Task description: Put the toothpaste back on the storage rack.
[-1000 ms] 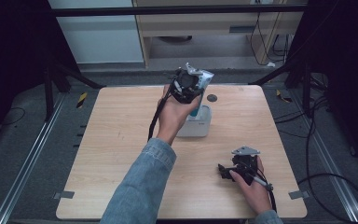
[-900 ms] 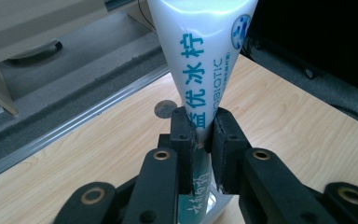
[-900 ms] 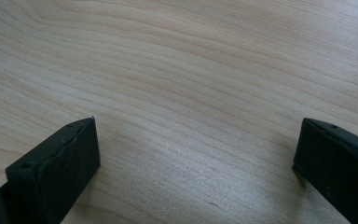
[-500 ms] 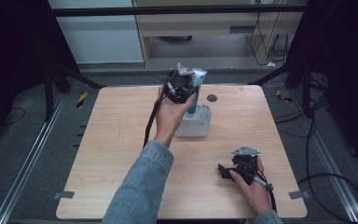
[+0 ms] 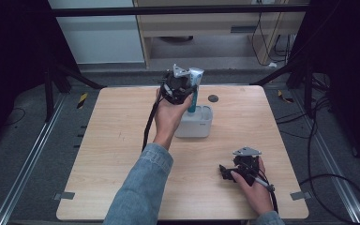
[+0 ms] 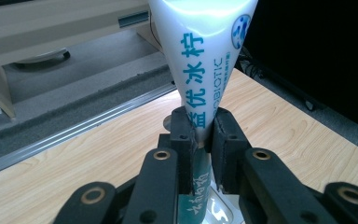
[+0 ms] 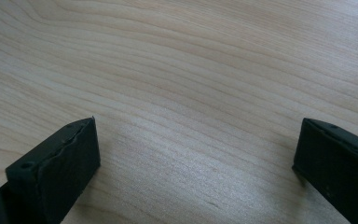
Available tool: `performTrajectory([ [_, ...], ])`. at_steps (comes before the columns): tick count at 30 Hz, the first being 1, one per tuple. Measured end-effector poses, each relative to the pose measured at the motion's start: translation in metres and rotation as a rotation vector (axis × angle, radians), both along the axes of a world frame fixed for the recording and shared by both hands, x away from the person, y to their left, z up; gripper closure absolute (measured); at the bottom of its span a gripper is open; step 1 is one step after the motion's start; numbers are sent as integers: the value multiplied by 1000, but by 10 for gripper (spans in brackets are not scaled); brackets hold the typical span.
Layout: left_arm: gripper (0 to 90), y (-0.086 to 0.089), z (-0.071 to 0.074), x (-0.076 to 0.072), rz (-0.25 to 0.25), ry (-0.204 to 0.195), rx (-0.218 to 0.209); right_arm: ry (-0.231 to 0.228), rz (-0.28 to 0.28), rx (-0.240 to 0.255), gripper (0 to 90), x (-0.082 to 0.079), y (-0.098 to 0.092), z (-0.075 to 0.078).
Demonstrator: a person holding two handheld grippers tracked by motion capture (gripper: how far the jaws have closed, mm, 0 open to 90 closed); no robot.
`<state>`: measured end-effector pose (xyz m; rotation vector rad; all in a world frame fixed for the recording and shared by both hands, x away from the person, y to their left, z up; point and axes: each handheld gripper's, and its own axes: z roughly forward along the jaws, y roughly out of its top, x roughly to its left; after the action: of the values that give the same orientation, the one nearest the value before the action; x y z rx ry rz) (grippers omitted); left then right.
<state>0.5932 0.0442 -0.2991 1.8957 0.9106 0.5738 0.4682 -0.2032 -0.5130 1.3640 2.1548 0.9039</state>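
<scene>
I am watching the white and teal squeeze tube with blue lettering (image 6: pixel 205 70) standing upright, flat crimped end up, and its lower end is dropping out of my sight behind the tongs, so I cannot tell whether it is touching the white rectangular holder (image 5: pixel 201 124) beneath it. My left tongs (image 6: pixel 202 135) are pinching the tube at its narrow middle, one black jaw on each side, with the wide top flaring above them. In the high view the left tongs (image 5: pixel 180 89) are hovering over the holder's far-left corner. The holder is sitting on the far middle of the light wooden table (image 5: pixel 112 140), near a small dark disc (image 5: pixel 213 98). My right tongs (image 7: pixel 196 154) are spreading wide over bare wood, resting low near the front right (image 5: pixel 236 169), well apart from the holder. Open tabletop is lying to the left and front.
</scene>
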Motion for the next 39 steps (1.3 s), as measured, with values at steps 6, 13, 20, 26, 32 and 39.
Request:
performTrajectory([
  [6,800,-1,-6,2,-1,-6,6,1,-5,7,4,0,0,0],
  [13,800,2,-13,3,0,-4,5,1,-1,-1,4,0,0,0],
  [20,800,3,-26,6,4,11,15,4,-6,11,4,0,1,0],
  [26,799,2,-36,8,2,27,17,2,-5,9,4,0,1,0],
  [32,799,2,-43,10,2,33,32,2,-5,9,4,0,1,0],
  [39,799,0,-50,12,-1,46,43,0,-4,6,4,0,0,0],
])
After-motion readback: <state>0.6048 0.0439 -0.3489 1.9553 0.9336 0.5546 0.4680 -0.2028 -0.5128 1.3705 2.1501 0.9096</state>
